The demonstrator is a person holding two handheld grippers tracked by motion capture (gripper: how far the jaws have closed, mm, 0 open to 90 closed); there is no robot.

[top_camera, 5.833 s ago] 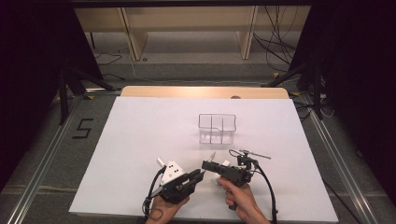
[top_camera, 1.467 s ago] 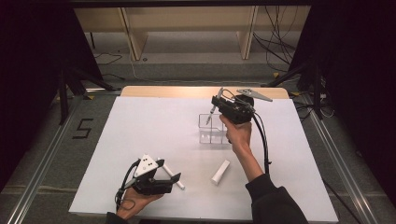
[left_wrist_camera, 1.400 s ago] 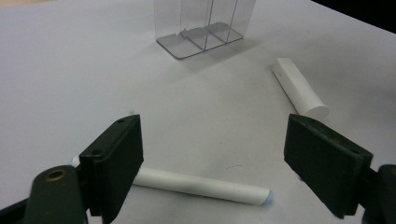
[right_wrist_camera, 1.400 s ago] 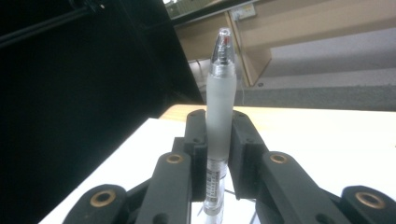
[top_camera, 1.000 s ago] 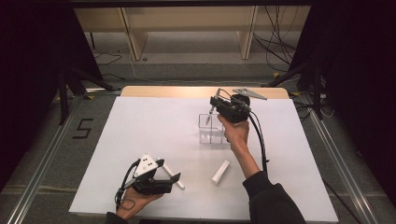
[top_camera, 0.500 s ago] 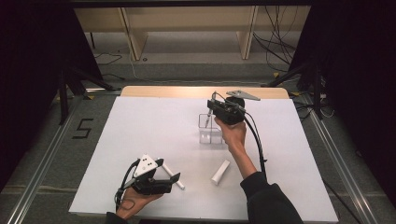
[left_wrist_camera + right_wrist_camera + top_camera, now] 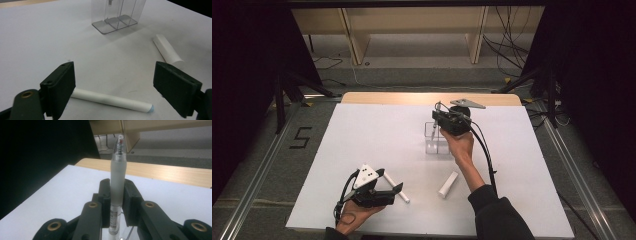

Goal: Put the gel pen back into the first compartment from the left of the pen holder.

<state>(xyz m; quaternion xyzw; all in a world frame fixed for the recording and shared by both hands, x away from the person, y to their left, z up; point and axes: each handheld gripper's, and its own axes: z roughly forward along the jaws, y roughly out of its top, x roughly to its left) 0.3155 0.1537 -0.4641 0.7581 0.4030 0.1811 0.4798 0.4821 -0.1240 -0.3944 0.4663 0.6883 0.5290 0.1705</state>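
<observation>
My right gripper (image 7: 436, 118) is shut on a frosted clear pen (image 7: 118, 177) and holds it upright over the clear divided box (image 7: 438, 146). The pen's lower end (image 7: 432, 132) hangs inside the box's far left part; I cannot tell whether it touches the bottom. My left gripper (image 7: 389, 181) rests low near the table's front left with its jaws wide open. A thin white marker (image 7: 112, 101) lies flat on the table between those jaws, touching neither pad.
A short white cylinder (image 7: 448, 184) lies on the white table top (image 7: 362, 135) in front of the box, under the right forearm. In the left gripper view it lies (image 7: 167, 51) to the right beyond the jaws. The right gripper's cable trails back along the arm.
The right gripper with the pen has edged a little to the left over the clear box. The left gripper and the white marker have stayed where they were.
</observation>
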